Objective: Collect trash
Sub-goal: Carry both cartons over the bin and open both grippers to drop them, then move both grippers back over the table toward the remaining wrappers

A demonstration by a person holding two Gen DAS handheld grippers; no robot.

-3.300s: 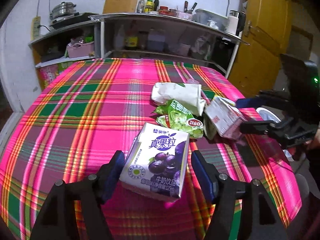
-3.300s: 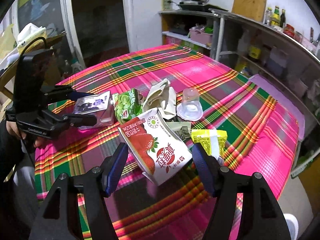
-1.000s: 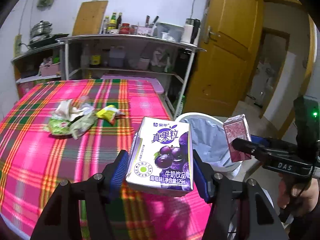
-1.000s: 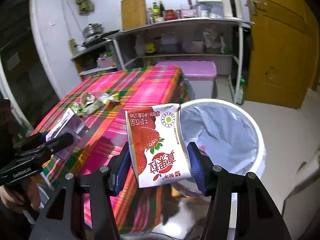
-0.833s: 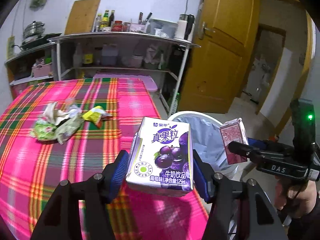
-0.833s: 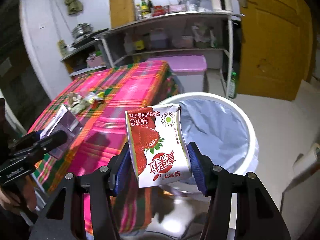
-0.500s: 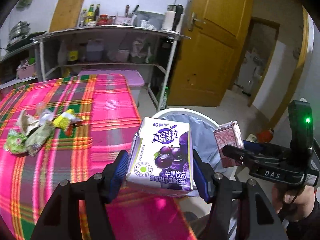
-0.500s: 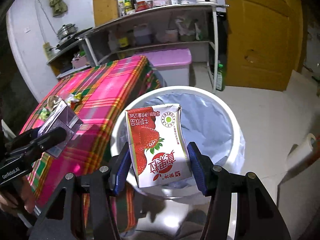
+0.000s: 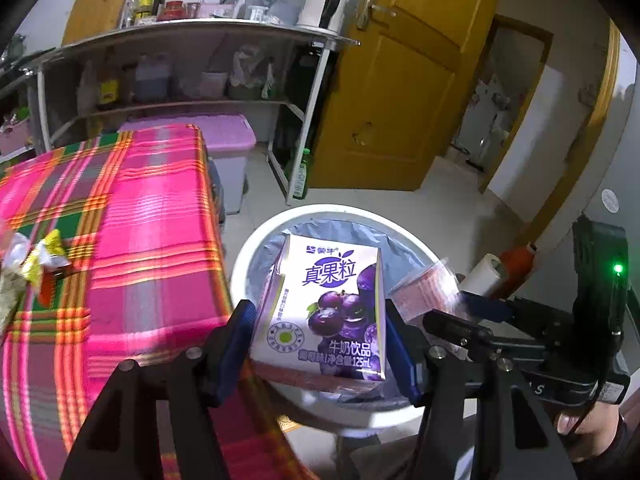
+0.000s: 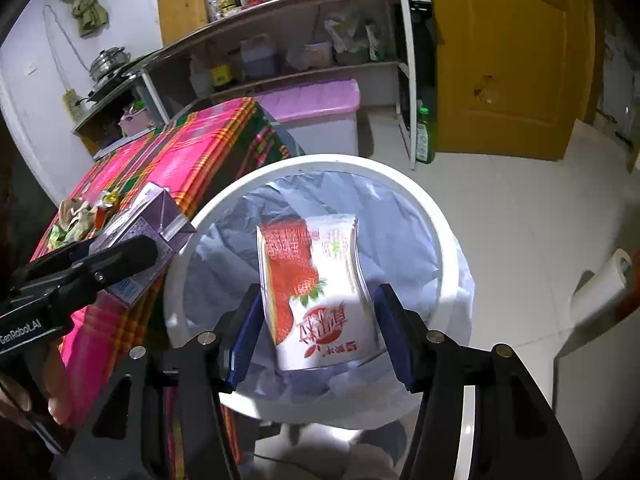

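Trash first: red-and-white strawberry milk carton (image 10: 316,292) sits lower centre of the right wrist view, blurred, between the pads of the right gripper (image 10: 318,332), directly over the white round bin w/ grey plastic liner (image 10: 404,184). Right jaws have just been opening; a sliver of liner shows on both sides of the carton, so it looks let go and dropping, whereas half a sec ago it was sharp and pinched. My read: that piece is as good as binned. Purple grape milk carton (image 9: 324,312) is centre of the left wrist view, upright, both blue pads of the left gripper (image 9: 318,338) pressed on its sides, jaws wide b/c the carton is wide. It now hangs over the near part of the bin rim; a sec ago it was over the table edge. Likely next: let it go too. Remaining litter, a small heap of crumpled yellow and green wrappers (image 9: 38,260), lies at far left on the pink-green plaid tablecloth (image 9: 152,220), so more trips needed. Room: pale tiled floor (image 10: 520,200), yellow wooden door (image 9: 404,80) upper right, open metal shelving w/ bottles and jars (image 9: 192,60) along the top, lilac-lidded storage box (image 9: 192,136) below it.
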